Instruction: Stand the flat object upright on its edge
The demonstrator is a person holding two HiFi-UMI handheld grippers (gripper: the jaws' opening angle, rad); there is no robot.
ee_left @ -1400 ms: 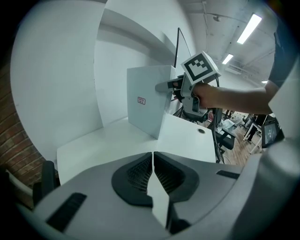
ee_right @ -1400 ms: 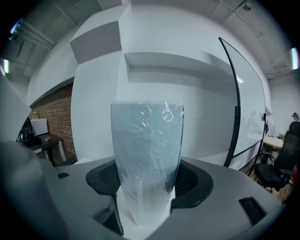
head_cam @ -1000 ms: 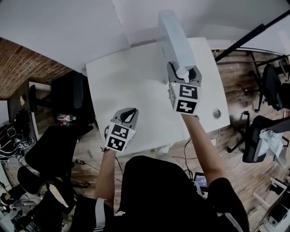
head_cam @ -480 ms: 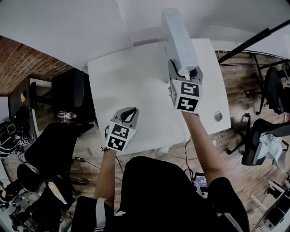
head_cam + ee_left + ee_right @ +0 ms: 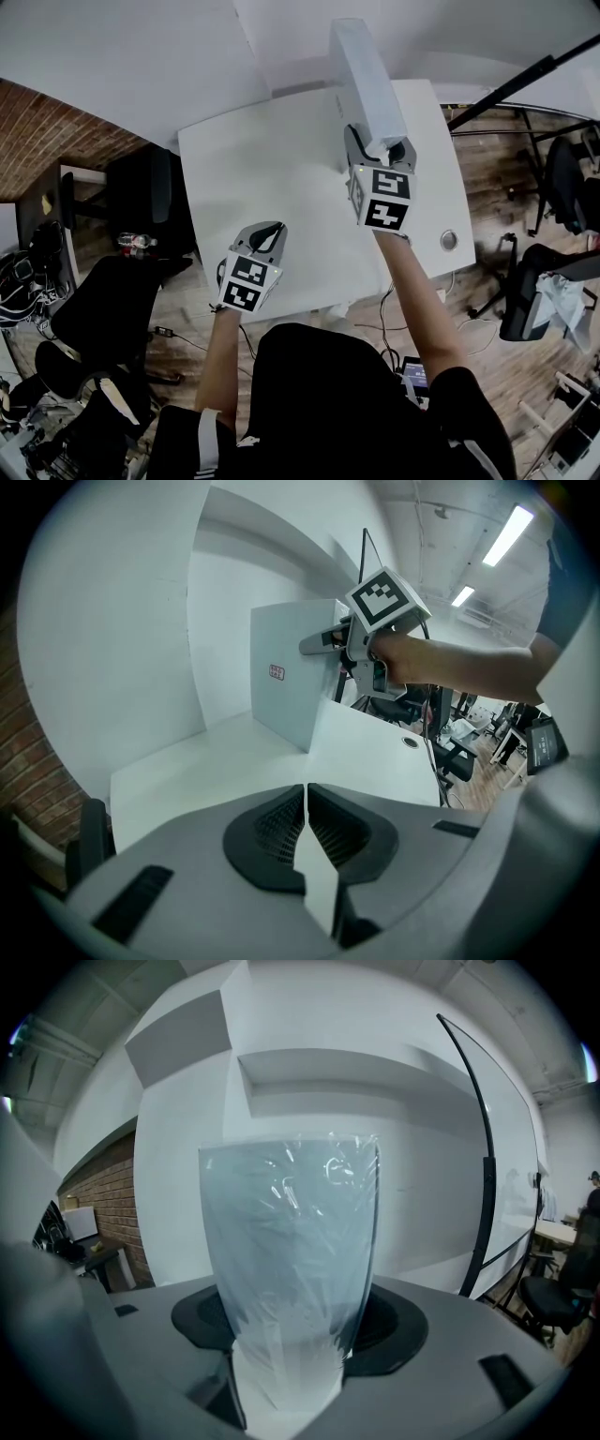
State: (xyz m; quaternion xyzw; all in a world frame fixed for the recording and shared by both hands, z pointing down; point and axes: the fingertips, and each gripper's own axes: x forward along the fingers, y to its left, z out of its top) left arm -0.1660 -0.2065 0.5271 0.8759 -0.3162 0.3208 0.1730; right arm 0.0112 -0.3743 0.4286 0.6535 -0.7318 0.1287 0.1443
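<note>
The flat object is a white, plastic-wrapped box (image 5: 366, 80). It stands on its edge on the white table (image 5: 262, 178), near the far right side. My right gripper (image 5: 380, 150) is shut on the box's near end, and in the right gripper view the box (image 5: 291, 1251) fills the space between the jaws. From the left gripper view the box (image 5: 291, 682) shows as an upright white panel with a small red label. My left gripper (image 5: 267, 236) hangs over the table's near edge, shut with nothing in it (image 5: 306, 799).
Black office chairs (image 5: 103, 319) stand on the wooden floor left of the table, and another chair (image 5: 548, 281) is to the right. A black pole (image 5: 525, 70) slants past the table's far right corner. A round cable port (image 5: 449, 240) sits near the table's right edge.
</note>
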